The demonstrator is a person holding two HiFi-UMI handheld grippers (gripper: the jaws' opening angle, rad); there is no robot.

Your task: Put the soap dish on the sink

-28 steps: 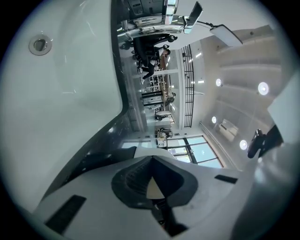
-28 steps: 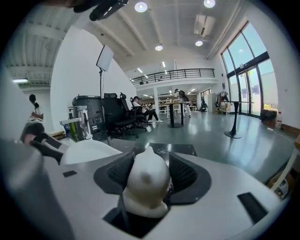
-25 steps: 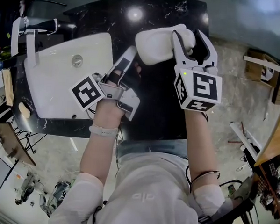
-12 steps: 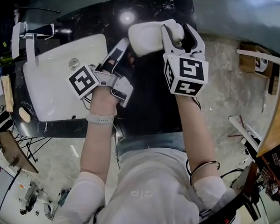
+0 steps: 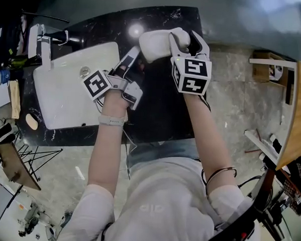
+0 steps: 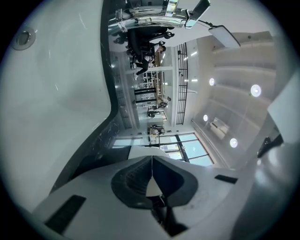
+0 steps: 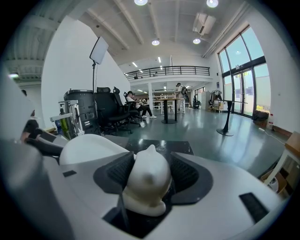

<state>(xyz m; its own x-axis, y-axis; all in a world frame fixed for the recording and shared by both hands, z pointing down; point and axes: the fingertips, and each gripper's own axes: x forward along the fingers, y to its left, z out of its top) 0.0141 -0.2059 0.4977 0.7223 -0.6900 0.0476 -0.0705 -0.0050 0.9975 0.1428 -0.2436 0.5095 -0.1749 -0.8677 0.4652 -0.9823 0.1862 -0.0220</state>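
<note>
The white soap dish (image 5: 158, 45) is over the black counter (image 5: 161, 113), just right of the white sink (image 5: 66, 93). My right gripper (image 5: 185, 38) is shut on it: in the right gripper view a rounded knob of the soap dish (image 7: 146, 183) sits clamped between the dark pads, and the dish's body bulges out to the left. My left gripper (image 5: 135, 52) is shut and empty, its tip close to the dish's left side. In the left gripper view its closed gripper (image 6: 151, 161) points level along the sink (image 6: 47, 117).
A chrome faucet (image 5: 44, 39) stands at the sink's far left rim, and the drain (image 5: 84, 71) lies in the basin. Wooden pieces (image 5: 13, 96) sit at the counter's left end. A wooden table (image 5: 297, 115) stands on the right across the floor.
The head view has shifted. Both grippers keep their states and stay nearly where they were, the dish still clamped in the right one.
</note>
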